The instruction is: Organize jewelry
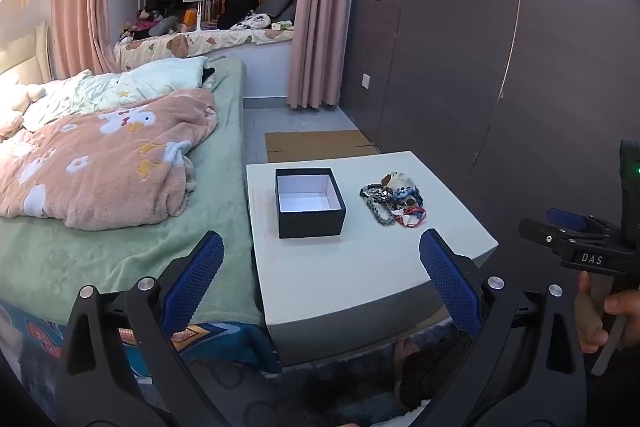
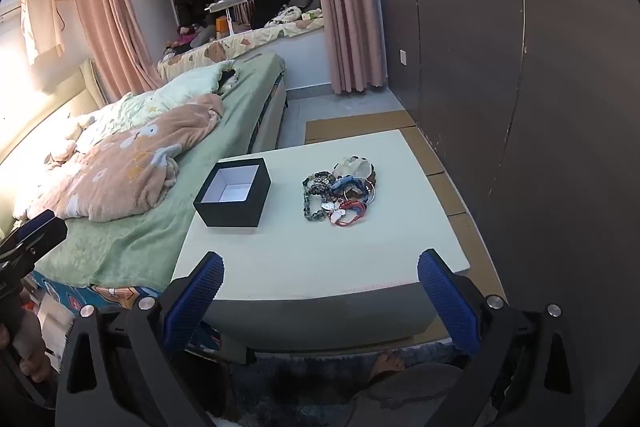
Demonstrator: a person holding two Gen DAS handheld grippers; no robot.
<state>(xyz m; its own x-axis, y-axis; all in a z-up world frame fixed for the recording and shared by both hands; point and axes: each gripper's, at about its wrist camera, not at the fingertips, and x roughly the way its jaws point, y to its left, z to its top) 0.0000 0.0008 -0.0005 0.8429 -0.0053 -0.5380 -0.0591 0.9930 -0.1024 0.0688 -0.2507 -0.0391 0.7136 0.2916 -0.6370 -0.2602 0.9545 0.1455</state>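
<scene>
While your left gripper [image 1: 322,263] and right gripper [image 2: 320,283] are spread wide, holding nothing | box [image 1: 310,203] mid-frame, open | jewelry [image 1: 392,199] right of it on table [image 1: 340,275]

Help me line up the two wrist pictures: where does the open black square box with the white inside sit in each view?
Left wrist view: the black square box stands centre frame, on the left part of the white table.
Right wrist view: the box stands left of centre, at the table's left edge by the bed.
Shared landmark: the heap of beaded bracelets, right of the box in both.
</scene>
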